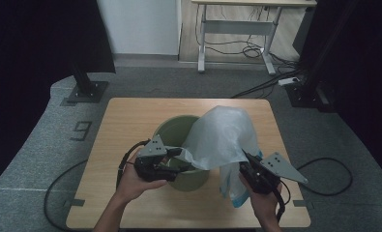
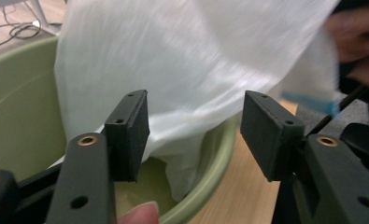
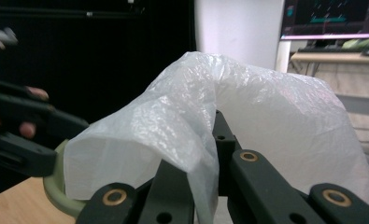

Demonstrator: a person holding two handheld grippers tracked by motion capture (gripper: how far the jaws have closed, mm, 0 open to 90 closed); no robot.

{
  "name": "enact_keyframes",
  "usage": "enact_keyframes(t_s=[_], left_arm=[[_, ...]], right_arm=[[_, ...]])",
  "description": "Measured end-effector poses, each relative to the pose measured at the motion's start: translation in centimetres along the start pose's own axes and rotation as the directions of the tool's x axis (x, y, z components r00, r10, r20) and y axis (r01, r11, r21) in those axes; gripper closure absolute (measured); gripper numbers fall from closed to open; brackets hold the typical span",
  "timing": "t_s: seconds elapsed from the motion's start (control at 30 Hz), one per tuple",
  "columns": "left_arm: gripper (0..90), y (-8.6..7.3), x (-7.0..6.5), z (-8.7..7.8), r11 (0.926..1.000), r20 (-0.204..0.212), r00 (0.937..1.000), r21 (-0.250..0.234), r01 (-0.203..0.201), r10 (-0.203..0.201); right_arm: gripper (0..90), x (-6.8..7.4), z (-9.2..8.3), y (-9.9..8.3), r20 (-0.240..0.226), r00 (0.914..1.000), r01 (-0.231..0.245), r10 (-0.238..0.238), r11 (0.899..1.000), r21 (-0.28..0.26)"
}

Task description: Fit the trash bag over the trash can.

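My 2 claws have black jaws. The bag (image 1: 222,137) I hold is translucent white with a blue patch, the bucket (image 1: 171,133) pale green, the table (image 1: 130,121) light wood.

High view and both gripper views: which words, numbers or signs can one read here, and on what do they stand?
"9": marked on the grey floor mat left of the table.
Screen in the right gripper view: coloured marks, too blurred to read.
Plastic bag, green bucket: no text seen.

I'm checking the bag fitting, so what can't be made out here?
- Bin floor: high view, covered by the bag.
- Right gripper pads: right gripper view, wrapped in bag film.
- Bag's blue part: high view, too small to identify.
- Person's far hand: left gripper view, blurred.
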State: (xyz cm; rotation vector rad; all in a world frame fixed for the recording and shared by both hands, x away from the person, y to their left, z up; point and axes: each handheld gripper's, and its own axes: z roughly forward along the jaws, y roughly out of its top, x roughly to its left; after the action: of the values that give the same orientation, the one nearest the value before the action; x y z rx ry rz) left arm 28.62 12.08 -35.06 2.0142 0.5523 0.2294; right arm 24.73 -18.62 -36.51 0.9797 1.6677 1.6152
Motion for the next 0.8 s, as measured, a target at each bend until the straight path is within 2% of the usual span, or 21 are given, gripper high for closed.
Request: enact_keyframes(t_s=[0.13, 0.3, 0.43, 0.47, 0.5, 0.53, 0.57, 0.6, 0.63, 0.67, 0.77, 0.8], left_arm=[[39.5, 0.1, -0.6, 0.2, 0.9999, 0.014, 0.9998, -0.005, -0.015, 0.015], [33.3, 0.1, -1.5, 1.6, 0.9993, 0.036, 0.9988, 0.015, -0.034, 0.033], [33.8, 0.1, -2.0, 2.8, 0.9979, 0.005, 0.9984, 0.032, -0.057, 0.057], [38.2, 0.1, -2.1, 3.0, 0.9977, -0.005, 0.9983, 0.036, -0.057, 0.057], [38.2, 0.1, -2.1, 3.2, 0.9975, -0.018, 0.998, 0.039, -0.059, 0.06], [44.2, 0.1, -2.2, 3.4, 0.9973, -0.03, 0.9977, 0.043, -0.06, 0.061], [44.2, 0.1, -2.2, 3.5, 0.9973, -0.037, 0.9976, 0.045, -0.057, 0.059], [53.6, 0.1, -2.1, 3.5, 0.9972, -0.033, 0.9977, 0.049, -0.057, 0.059], [53.6, 0.1, -2.0, 3.5, 0.9972, -0.024, 0.9982, 0.052, -0.054, 0.055], [58.0, 0.2, -1.9, 3.6, 0.9972, -0.018, 0.9987, 0.059, -0.047, 0.049], [71.2, 0.2, -1.3, 3.5, 0.9972, 0.028, 0.9994, 0.071, -0.022, 0.02], [76.8, 0.1, -1.1, 3.5, 0.9973, 0.034, 0.9994, 0.072, -0.013, 0.01]], right_arm=[[87.7, 0.3, 1.0, -0.3, -0.015, 0.9999, -0.008, 0.008, 0.999, 0.032], [87.7, 1.0, 2.3, -0.6, -0.015, 0.9999, -0.005, 0.006, 0.998, 0.069], [87.6, 1.6, 2.8, -0.9, -0.027, 0.9996, 0.001, 0.001, 0.997, 0.08], [86.8, 1.8, 2.9, -1.1, -0.035, 0.9994, 0.005, -0.002, 0.997, 0.083], [86.8, 1.8, 2.9, -1.1, -0.035, 0.9994, 0.005, -0.002, 0.997, 0.083], [86.1, 2.0, 2.8, -1.4, -0.045, 0.999, 0.007, -0.003, 0.997, 0.082], [86.1, 2.0, 2.8, -1.4, -0.045, 0.999, 0.007, -0.003, 0.997, 0.082], [84.2, 2.0, 2.7, -1.7, -0.049, 0.9988, 0.011, -0.007, 0.997, 0.081], [84.2, 2.0, 2.7, -1.7, -0.049, 0.9988, 0.011, -0.007, 0.997, 0.081], [81.6, 2.0, 2.6, -1.8, -0.054, 0.9985, 0.009, -0.005, 0.997, 0.08], [65.9, 1.9, 2.2, -2.2, -0.085, 0.9964, 0.014, -0.008, 0.997, 0.074], [57.6, 1.9, 1.8, -2.5, -0.097, 0.9951, 0.027, -0.021, 0.997, 0.067]])
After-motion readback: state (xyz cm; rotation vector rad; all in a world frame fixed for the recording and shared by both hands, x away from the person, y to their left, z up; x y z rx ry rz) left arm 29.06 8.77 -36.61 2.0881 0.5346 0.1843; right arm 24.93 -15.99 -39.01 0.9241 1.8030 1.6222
